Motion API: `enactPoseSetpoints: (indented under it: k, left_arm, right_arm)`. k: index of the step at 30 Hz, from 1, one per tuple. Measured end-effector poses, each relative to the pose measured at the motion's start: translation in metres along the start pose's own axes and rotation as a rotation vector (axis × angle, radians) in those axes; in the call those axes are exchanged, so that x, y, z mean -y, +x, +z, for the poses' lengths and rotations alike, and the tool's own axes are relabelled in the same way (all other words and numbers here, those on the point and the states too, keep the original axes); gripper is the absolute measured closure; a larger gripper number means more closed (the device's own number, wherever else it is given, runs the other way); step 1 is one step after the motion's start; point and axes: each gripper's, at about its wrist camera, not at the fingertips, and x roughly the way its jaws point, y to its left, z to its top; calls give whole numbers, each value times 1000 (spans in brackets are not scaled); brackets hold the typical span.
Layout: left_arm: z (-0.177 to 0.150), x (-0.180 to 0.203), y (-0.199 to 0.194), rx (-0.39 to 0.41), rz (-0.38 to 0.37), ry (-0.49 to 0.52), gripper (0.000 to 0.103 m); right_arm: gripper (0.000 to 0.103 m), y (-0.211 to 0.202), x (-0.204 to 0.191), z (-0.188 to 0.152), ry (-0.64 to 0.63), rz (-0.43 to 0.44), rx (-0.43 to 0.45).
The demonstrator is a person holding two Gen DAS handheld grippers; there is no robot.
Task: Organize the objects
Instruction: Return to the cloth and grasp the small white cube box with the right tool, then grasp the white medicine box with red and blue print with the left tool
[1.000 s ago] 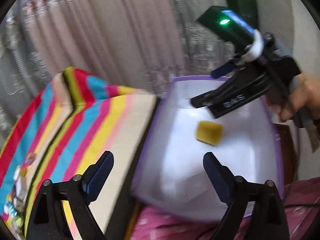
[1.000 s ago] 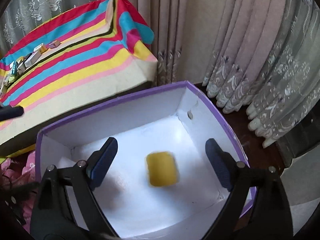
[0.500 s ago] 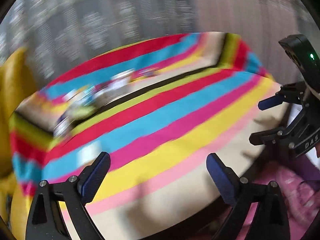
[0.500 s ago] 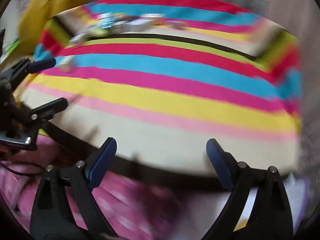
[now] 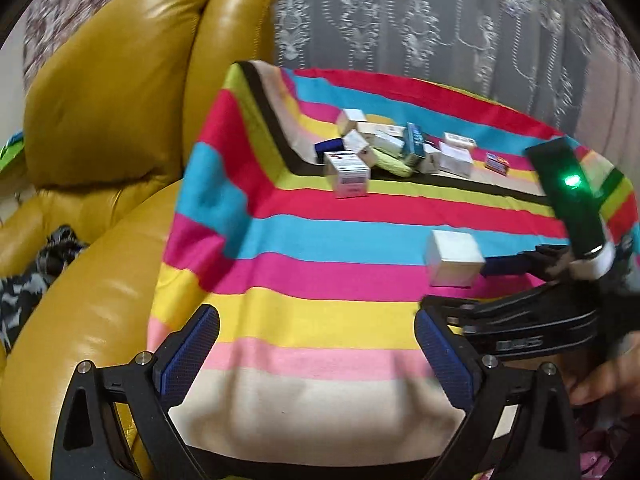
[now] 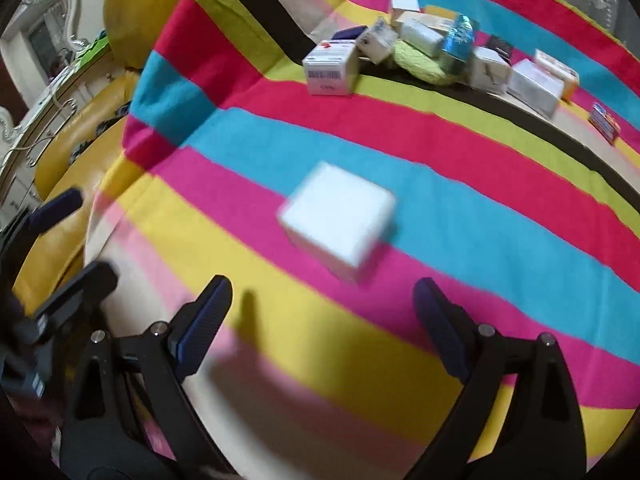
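**On the striped cloth, most of the sorting is still waiting**

Across the striped tablecloth a lone white box is sitting just ahead of the right gripper — jaws wide, empty. The left gripper is hovering wide too. A cluster of small boxes is lying unsorted — most work remains.

**Two wrist views, one striped table**

Left wrist camera looks across the striped cloth from its near edge. Right wrist camera looks down closer, somewhat blurred. Both share the white box and the far box pile.
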Motion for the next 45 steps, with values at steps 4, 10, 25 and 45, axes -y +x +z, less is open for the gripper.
enactPoseSetpoints:
  k: [4, 10, 25, 45]
  left_arm:
    - [-5, 2, 12, -39, -1, 11, 3]
    - [-5, 23, 18, -52, -7, 82, 3]
    - [108, 78, 157, -117, 16, 111, 3]
    - [66, 77, 135, -149, -129, 12, 62]
  right_arm:
    - [16, 9, -7, 3, -14, -101, 53]
    - [43, -7, 41, -3, -23, -90, 84]
    - [42, -3, 182, 13, 94, -191, 90]
    - [39, -5, 188, 10, 103, -179, 93]
